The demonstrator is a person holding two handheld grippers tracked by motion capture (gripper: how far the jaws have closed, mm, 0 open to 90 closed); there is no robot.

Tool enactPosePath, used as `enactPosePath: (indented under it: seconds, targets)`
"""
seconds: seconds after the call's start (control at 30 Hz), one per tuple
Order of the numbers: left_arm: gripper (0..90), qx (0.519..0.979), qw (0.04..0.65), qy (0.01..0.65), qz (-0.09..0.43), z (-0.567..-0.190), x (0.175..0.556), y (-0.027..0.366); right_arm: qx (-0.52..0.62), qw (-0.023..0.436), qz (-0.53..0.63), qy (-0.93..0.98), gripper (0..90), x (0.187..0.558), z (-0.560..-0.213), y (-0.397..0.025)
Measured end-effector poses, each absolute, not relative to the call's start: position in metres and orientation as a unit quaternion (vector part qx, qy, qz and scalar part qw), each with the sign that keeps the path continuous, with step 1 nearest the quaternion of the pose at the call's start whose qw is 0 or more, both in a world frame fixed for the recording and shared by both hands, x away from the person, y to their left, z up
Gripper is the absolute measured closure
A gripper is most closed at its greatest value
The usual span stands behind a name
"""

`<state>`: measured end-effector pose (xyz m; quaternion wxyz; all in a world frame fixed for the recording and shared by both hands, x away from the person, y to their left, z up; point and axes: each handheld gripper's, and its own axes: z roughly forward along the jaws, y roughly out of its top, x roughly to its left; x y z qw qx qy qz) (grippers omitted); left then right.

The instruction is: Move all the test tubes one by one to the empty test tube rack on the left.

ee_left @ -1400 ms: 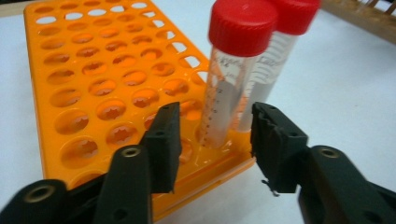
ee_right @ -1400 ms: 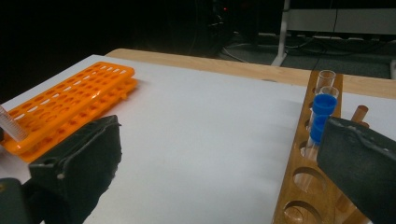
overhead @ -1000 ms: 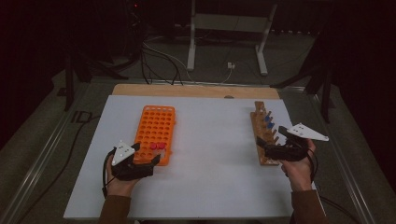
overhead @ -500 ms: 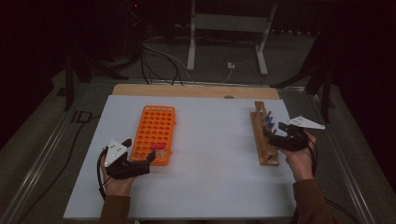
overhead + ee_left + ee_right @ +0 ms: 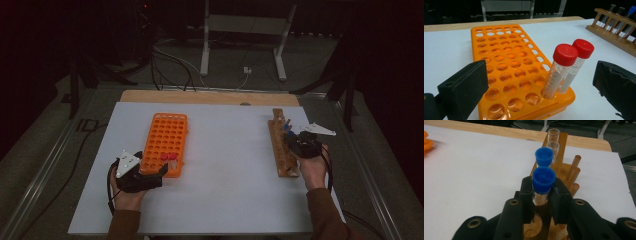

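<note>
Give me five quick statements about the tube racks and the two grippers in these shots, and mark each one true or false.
1. The right gripper is closed on a blue-capped tube in the wooden rack. True.
2. The left gripper is clamped on a red-capped tube. False: its jaws stand wide open, one on each side of the orange rack's near end, touching no tube.
3. Two red-capped tubes stand side by side at a near corner of the orange rack. True.
4. The wooden rack holds four blue-capped tubes. False: two have blue caps; the two clear tubes beyond them are uncapped.
5. Both racks sit on the white tabletop. True.
</note>
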<state>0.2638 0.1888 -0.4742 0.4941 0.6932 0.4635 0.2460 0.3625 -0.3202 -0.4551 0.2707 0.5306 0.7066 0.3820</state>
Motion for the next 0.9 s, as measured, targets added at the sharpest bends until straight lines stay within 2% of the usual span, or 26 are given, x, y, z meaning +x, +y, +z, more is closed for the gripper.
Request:
enactPosePath:
  seconds: [0.23, 0.7, 0.9]
  targets:
    - [0.8, 0.690, 0.491, 0.471, 0.246, -0.475, 0.264, 0.191, 0.527, 0.281, 0.390, 0.701, 77.1, 0.359, -0.451, -0.318]
    - [0.8, 0.686, 0.492, 0.473, 0.251, -0.473, 0.261, 0.194, 0.488, 0.321, 0.434, 0.686, 77.3, 0.333, -0.406, -0.322]
    - [0.7, 0.681, 0.501, 0.469, 0.256, -0.466, 0.258, 0.194, 0.473, 0.300, 0.459, 0.690, 77.2, 0.329, -0.398, -0.318]
